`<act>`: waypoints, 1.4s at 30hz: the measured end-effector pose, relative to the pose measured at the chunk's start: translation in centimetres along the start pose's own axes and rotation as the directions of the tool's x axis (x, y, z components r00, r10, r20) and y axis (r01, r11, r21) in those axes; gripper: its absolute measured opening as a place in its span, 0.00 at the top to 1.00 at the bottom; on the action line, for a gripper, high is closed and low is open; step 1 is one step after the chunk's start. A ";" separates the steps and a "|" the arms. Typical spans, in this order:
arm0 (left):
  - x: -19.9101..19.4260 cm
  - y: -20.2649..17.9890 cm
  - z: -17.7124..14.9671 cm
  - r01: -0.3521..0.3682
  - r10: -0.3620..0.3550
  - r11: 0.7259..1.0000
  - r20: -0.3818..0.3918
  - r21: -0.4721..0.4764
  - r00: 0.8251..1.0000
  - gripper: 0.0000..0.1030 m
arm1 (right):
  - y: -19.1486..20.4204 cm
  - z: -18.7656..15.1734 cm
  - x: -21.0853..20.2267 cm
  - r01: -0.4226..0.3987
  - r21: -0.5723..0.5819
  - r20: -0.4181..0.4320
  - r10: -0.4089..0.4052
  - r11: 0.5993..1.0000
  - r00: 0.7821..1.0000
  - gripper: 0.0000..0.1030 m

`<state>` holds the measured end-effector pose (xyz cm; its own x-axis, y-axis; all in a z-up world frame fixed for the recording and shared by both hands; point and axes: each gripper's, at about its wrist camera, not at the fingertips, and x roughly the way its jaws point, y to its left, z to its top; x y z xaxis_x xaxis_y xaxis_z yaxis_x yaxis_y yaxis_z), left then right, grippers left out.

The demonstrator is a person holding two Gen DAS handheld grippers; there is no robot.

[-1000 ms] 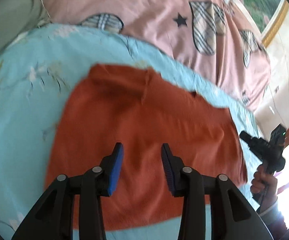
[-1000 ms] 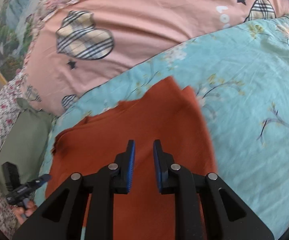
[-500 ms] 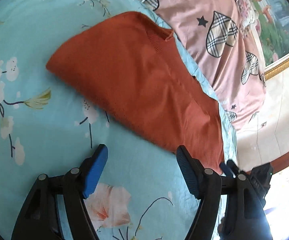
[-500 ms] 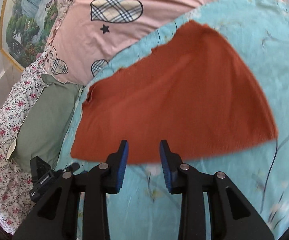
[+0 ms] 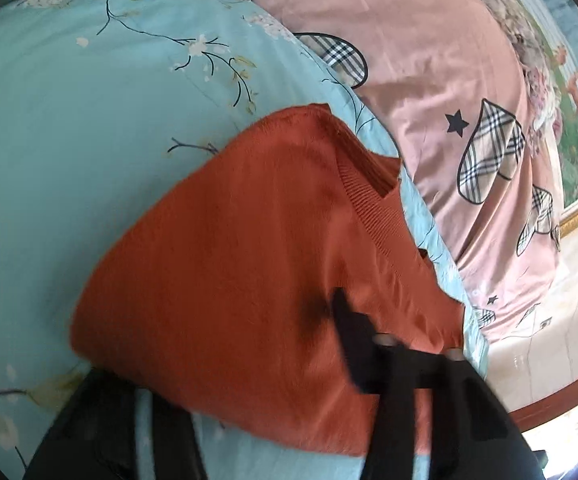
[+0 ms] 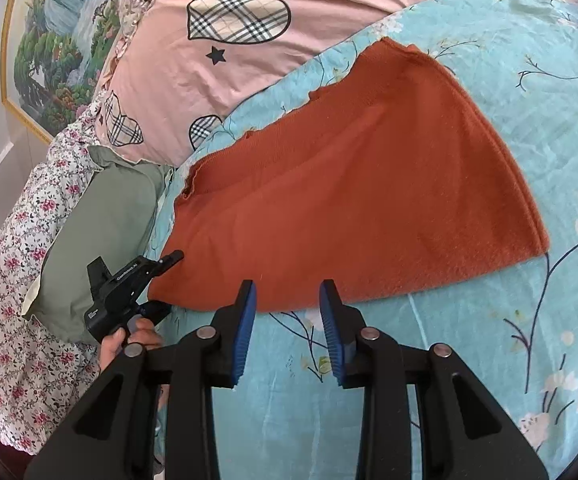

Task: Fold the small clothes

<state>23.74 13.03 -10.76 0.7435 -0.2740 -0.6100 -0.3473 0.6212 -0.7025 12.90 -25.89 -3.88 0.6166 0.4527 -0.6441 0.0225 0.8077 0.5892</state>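
Orange garment (image 6: 353,184) | lies folded on blue floral bed sheet (image 6: 509,340), frame centre | step: gripping left edge for next fold | left gripper (image 5: 225,360) fingers straddle that edge, 1 above, 1 under; closure unclear | right gripper (image 6: 289,320) fingers spread, empty, just short of near hem | next: pinch, carry across.

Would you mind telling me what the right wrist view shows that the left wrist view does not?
Only the right wrist view shows the right gripper, open and short of the orange garment, plus the hand holding the left gripper at the garment's corner. Only the left wrist view shows one finger over the cloth, the other beneath it. Both show the garment, blue floral sheet and pink quilt.
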 end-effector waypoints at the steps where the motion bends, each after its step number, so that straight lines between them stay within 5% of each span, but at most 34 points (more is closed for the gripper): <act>1: -0.3 -0.4 0.2 0.002 -0.002 1.000 0.006 0.018 1.000 0.72 | -0.1 0.0 -0.1 -0.001 0.005 0.004 0.001 1.000 1.000 0.67; 4: -1.4 -2.6 0.2 -0.014 0.010 0.993 0.037 0.120 0.999 0.88 | -0.6 0.4 -0.3 -0.004 0.014 0.013 0.004 1.000 1.000 0.66; 10: -3.3 -9.2 -1.3 0.005 -0.027 0.943 0.062 0.333 0.998 0.90 | -1.4 2.0 -1.1 -0.006 0.033 0.032 0.005 0.999 0.999 0.66; 17: -1.1 -19.2 -8.5 0.017 -0.031 0.760 0.010 0.650 0.999 0.90 | -3.4 6.0 -2.0 -0.073 0.071 0.031 0.070 0.995 0.997 0.66; 22: 3.0 -21.0 -14.6 0.019 0.034 0.647 -0.054 0.762 0.998 0.90 | -4.8 8.9 0.0 -0.077 0.090 -0.018 0.079 0.993 0.997 0.49; 26: 5.1 -20.8 -17.3 -0.025 0.100 0.595 -0.043 0.803 0.994 0.89 | -4.4 10.8 2.7 -0.083 0.073 -0.076 0.088 0.994 0.993 0.48; 32: 5.5 -20.8 -18.2 -0.047 0.102 0.568 -0.013 0.822 0.995 0.89 | -3.7 13.7 9.1 -0.051 0.050 -0.193 0.060 0.997 0.979 0.45; 36: 4.9 -21.6 -19.3 -0.081 0.108 0.484 0.032 0.871 0.994 0.89 | -3.2 15.5 12.8 -0.025 0.029 -0.249 0.031 0.999 0.968 0.45; 38: 4.9 -22.1 -20.0 -0.102 0.121 0.439 0.053 0.893 0.991 0.90 | -2.4 16.1 14.1 -0.013 -0.009 -0.266 0.010 1.000 0.964 0.55; 39: 4.8 -22.4 -20.1 -0.104 0.119 0.424 0.058 0.900 0.991 0.90 | -2.0 16.3 14.4 -0.009 -0.035 -0.268 -0.001 0.999 0.963 0.81; 42: 3.7 -24.0 -20.1 -0.093 0.089 0.411 0.062 0.907 0.994 0.90 | -0.3 17.4 12.6 -0.033 -0.108 -0.221 0.008 0.994 0.975 0.85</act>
<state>23.34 -17.64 -3.56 0.7437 -0.1718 -0.6461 0.3059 0.9467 0.1004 34.35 -27.05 -3.70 0.4280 0.5313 -0.7311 -0.0827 0.8286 0.5537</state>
